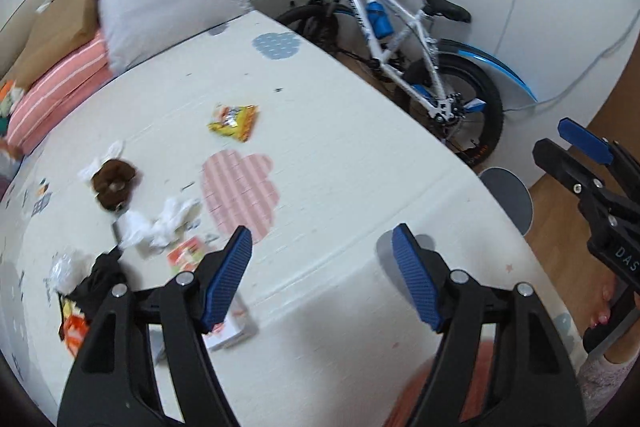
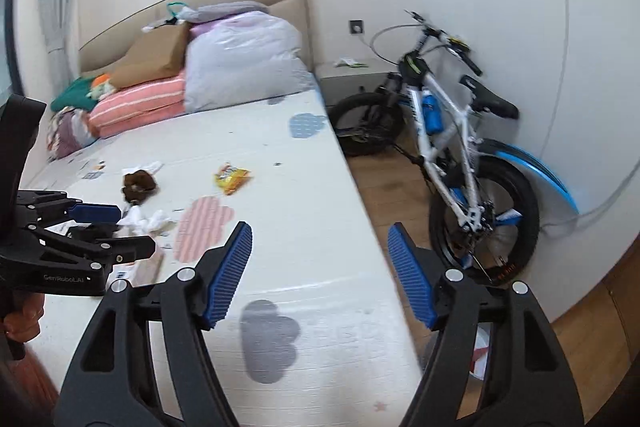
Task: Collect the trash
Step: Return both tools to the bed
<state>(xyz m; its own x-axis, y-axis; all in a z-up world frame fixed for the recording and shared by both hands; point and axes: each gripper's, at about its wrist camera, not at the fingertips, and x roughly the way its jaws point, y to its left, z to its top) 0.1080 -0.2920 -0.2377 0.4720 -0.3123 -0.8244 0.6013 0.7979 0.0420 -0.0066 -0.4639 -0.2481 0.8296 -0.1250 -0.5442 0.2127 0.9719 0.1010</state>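
On the bed (image 1: 340, 155), from the left: crumpled white tissues (image 1: 168, 223) near the brown plush (image 1: 114, 183), then a yellow snack wrapper (image 1: 234, 121) farther right. The left gripper (image 1: 322, 281) and right gripper (image 2: 320, 275), both released, hover with 2 fingers spread, empty. A bicycle (image 2: 452, 143) stands far right.

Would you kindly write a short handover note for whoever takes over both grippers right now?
Left gripper: jaws open, empty, above the bed's white patterned mattress.
Right gripper: jaws open, empty, over the mattress's right edge.
Trash on the mattress: yellow snack wrapper, crumpled white tissues, brown crumpled lump, more wrappers at the left.
Done: nothing looks collected.
Left: everything.
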